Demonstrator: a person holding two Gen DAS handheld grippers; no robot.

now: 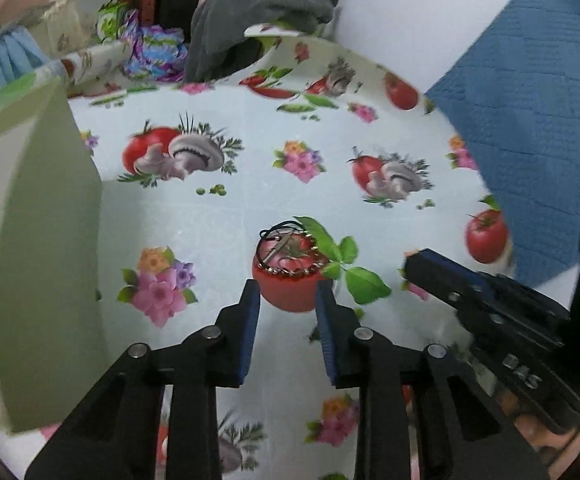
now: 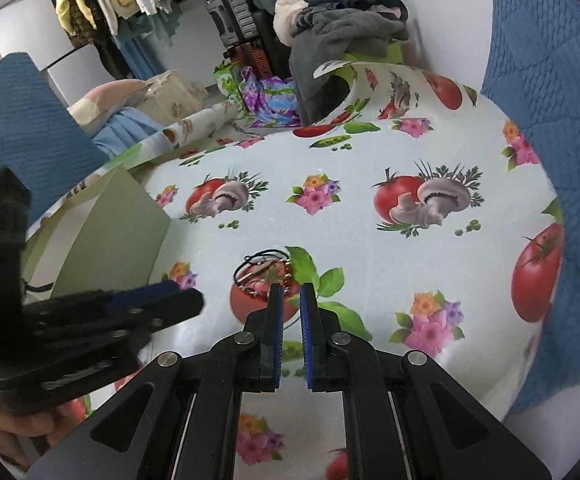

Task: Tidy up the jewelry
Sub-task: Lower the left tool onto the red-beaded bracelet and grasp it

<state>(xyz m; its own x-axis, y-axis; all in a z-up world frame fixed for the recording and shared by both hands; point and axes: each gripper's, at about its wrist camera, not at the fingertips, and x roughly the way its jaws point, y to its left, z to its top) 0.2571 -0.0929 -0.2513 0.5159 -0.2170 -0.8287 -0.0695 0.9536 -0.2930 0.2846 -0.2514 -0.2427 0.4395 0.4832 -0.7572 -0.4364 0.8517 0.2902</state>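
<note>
A small heap of jewelry [image 1: 287,254] lies on the printed tablecloth, on a red tomato picture: a black cord, a gold bead chain and a metal pendant. My left gripper [image 1: 287,292] hovers just short of the heap, open, with nothing between its blue pads. In the right wrist view the same jewelry [image 2: 263,276] sits just past my right gripper [image 2: 292,290], whose pads stand almost together with nothing visible between them. The right gripper [image 1: 410,260] comes in from the right, and the left gripper [image 2: 185,296] from the left, both pointing at the heap.
A pale green box [image 1: 45,260] stands close on the left, also seen as the green box [image 2: 117,232]. Blue quilted fabric [image 1: 530,120] borders the table on the right. Piled clothes [image 1: 257,0] and bags crowd the far edge. A hand [image 2: 9,432] holds the left tool.
</note>
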